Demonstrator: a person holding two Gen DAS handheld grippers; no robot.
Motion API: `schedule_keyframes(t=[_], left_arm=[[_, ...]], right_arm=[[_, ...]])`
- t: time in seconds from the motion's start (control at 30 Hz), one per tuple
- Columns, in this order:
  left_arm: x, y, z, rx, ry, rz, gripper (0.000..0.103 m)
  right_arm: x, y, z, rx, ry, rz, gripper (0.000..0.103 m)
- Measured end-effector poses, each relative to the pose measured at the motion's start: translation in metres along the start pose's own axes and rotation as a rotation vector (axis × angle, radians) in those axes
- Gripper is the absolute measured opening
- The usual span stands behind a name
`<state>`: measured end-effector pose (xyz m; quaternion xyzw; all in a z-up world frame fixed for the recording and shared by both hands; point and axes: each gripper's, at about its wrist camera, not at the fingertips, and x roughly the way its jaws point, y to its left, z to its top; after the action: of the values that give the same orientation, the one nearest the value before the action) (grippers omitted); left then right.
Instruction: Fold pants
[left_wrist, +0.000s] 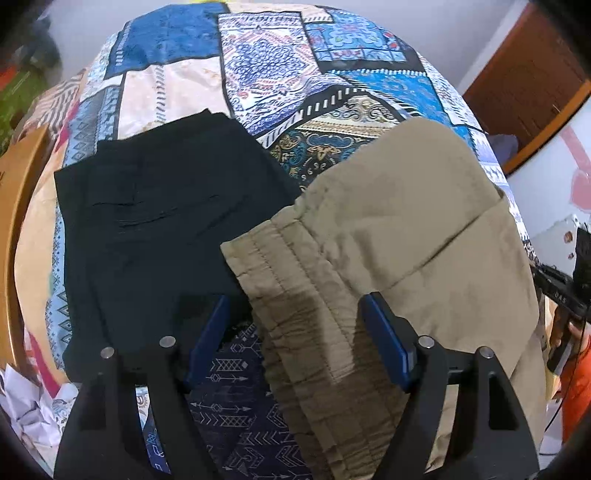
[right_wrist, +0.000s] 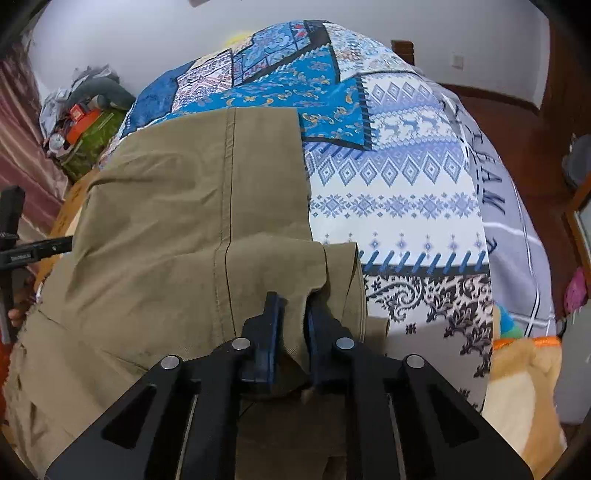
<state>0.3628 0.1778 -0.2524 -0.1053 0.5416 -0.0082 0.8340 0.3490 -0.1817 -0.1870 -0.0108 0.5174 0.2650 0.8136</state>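
1. Khaki pants (right_wrist: 177, 221) lie spread on the bed (right_wrist: 406, 177), over its patchwork cover, with their gathered waistband (left_wrist: 295, 295) at the near edge and a second layer of the same cloth already doubled over the top, so a fold looks under way.
2. Right tool (right_wrist: 291, 325) is clamped on a raised fold of the khaki pants at their near right corner; its blue pads press the cloth from both sides.
3. Left tool (left_wrist: 295, 310) has its fingers wide apart, hovering above the waistband, and holds nothing.
4. What could go wrong, as I judge it: only one corner is gripped, so a pull from the right tool alone would drag the khaki pants askew and skew the fold line. The pinch may also have caught just one layer (I cannot tell how many), letting the lower layer slide out.
5. A further risk: the black pants (left_wrist: 166, 221) lie just beside the khaki pants on the left and touch or slightly underlie their edge, so the left tool, closing low, could snag both garments.
6. Count: two pairs of pants, one khaki and one black; two tools, one shut on cloth and one open; one bed.
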Motion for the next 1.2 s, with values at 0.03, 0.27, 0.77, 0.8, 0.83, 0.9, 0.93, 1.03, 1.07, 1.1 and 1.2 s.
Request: schedule_keyframes(t=[0.03,0.27,0.77,0.8,0.83,0.9,0.93,1.03,1.07,1.1,1.2], left_arm=[[0.0,-0.003,-0.001,0.023,-0.003,0.013,0.071],[0.002,-0.032,-0.002,0.142,-0.053,0.251,0.056],[0.013,-0.021,0.002,0.104,-0.071,0.34,0.072],[0.011,-0.022,0.001,0.107,-0.076,0.345,0.072],[0.007,-0.023,0.0,0.114,-0.085,0.345,0.072],[-0.004,-0.023,-0.002,0.135,-0.109,0.34,0.072],[-0.01,-0.021,-0.003,0.137,-0.122,0.339,0.071],[-0.037,-0.01,-0.001,0.113,-0.173,0.288,0.071],[-0.043,-0.006,0.001,0.096,-0.189,0.276,0.071],[-0.05,-0.001,0.005,0.073,-0.208,0.259,0.072],[-0.061,0.011,0.019,0.025,-0.237,0.227,0.072]], right_arm=[[-0.001,0.002,0.001,-0.019,-0.005,-0.007,0.01],[-0.019,0.02,0.017,-0.168,-0.141,-0.151,0.008],[0.017,0.009,0.026,-0.164,-0.024,-0.286,0.009],[0.017,0.012,0.027,-0.173,-0.017,-0.299,0.009],[0.015,0.014,0.027,-0.178,-0.014,-0.298,0.009],[0.006,0.012,0.027,-0.171,-0.01,-0.273,0.009],[-0.001,0.01,0.028,-0.158,-0.015,-0.257,0.011],[-0.032,0.004,0.03,-0.102,-0.065,-0.203,0.015],[-0.039,0.003,0.031,-0.089,-0.082,-0.188,0.018],[-0.052,0.001,0.034,-0.067,-0.114,-0.167,0.029],[-0.073,0.003,0.044,-0.047,-0.191,-0.146,0.048]])
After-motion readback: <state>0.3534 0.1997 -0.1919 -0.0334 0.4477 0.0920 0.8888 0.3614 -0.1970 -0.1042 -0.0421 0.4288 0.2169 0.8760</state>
